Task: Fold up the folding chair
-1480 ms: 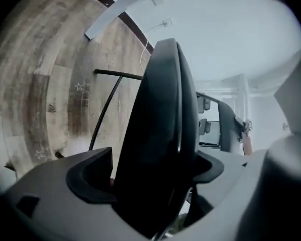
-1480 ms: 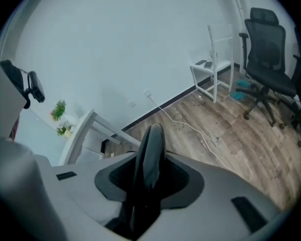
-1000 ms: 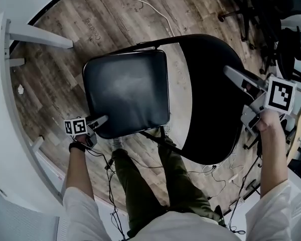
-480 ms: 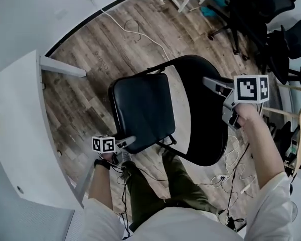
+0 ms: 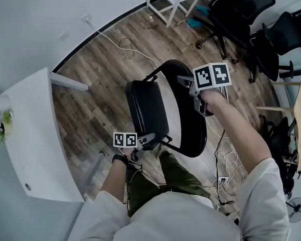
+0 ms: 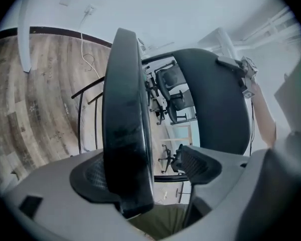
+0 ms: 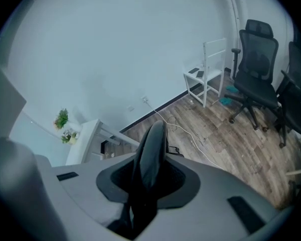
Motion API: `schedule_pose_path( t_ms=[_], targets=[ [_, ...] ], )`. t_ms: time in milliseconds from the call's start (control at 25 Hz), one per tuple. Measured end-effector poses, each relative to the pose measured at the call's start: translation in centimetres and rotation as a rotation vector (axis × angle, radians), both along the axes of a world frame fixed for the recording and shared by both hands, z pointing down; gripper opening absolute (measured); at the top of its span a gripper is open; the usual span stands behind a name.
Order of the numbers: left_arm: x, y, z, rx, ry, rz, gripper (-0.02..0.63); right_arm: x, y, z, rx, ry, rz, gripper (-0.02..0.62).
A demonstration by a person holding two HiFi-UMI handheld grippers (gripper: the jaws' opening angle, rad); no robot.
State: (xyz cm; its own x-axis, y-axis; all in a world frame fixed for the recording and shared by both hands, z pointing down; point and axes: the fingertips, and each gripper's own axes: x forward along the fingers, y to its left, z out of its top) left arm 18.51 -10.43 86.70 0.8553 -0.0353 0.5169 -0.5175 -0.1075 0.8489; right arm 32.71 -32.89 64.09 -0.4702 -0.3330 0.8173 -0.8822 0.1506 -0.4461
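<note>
Folding chair (image 5: 188, 127) stands on the wood floor (image 5: 100, 79) in front of the person. Its seat (image 5: 146, 109) is tipped up steeply toward the backrest (image 5: 190, 109), with a gap between the two.

Left gripper (image 5: 149, 138) is at the seat's near edge with its jaws wide. The seat rim lies between them, against one pad (image 6: 88, 177); the other pad (image 6: 198, 165) is clear of it.

Right gripper (image 5: 184, 80) is on the backrest's rim, jaws narrow and clamped on its thin edge.

White desk (image 5: 30, 134) is to the chair's left, office chairs (image 5: 241, 9) beyond the chair.
</note>
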Motion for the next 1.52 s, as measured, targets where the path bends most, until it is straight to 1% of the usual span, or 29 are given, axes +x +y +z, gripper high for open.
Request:
schedule_pose_path(
  t_ms=[120, 400, 600, 760, 840, 920, 1000, 1120, 1200, 1400, 1520],
  targets=[
    [3.2, 0.3, -1.5, 0.019, -0.034, 0.057, 0.405, 0.3, 0.1, -0.7, -0.005, 0.014, 0.006, 0.094],
    [10.3, 1.0, -4.0, 0.077, -0.044, 0.220, 0.405, 1.1, 0.1, -2.0, -0.010, 0.042, 0.011, 0.101],
    [13.8, 2.1, -4.1, 0.194, -0.109, 0.454, 0.407, 2.2, 0.0, -2.5, -0.011, 0.058, 0.011, 0.101],
    [15.7, 3.1, -3.9, 0.284, -0.157, 0.652, 0.407, 2.8, 0.1, -2.7, -0.015, 0.060, 0.017, 0.106],
    [16.4, 3.3, -3.8, 0.319, -0.177, 0.726, 0.407, 3.0, 0.1, -2.7, -0.016, 0.061, 0.019, 0.106],
    [17.1, 3.3, -3.7, 0.351, -0.189, 0.777, 0.407, 3.1, 0.0, -2.7, -0.019, 0.062, 0.022, 0.109],
    [17.9, 3.2, -3.7, 0.369, -0.192, 0.799, 0.408, 3.2, -0.2, -2.7, -0.020, 0.062, 0.023, 0.110],
    [19.2, 3.0, -3.6, 0.375, -0.191, 0.780, 0.408, 3.7, -0.3, -2.7, -0.021, 0.065, 0.024, 0.112],
    [19.7, 2.8, -3.4, 0.381, -0.203, 0.757, 0.419, 4.0, -0.3, -2.6, -0.022, 0.065, 0.027, 0.112],
    [20.7, 2.1, -3.0, 0.384, -0.236, 0.663, 0.439, 4.2, -0.4, -2.7, -0.024, 0.069, 0.014, 0.111],
    [19.9, 2.6, -3.5, 0.398, -0.262, 0.624, 0.440, 4.5, 0.0, -2.8, -0.032, 0.053, 0.014, 0.112]
  ],
)
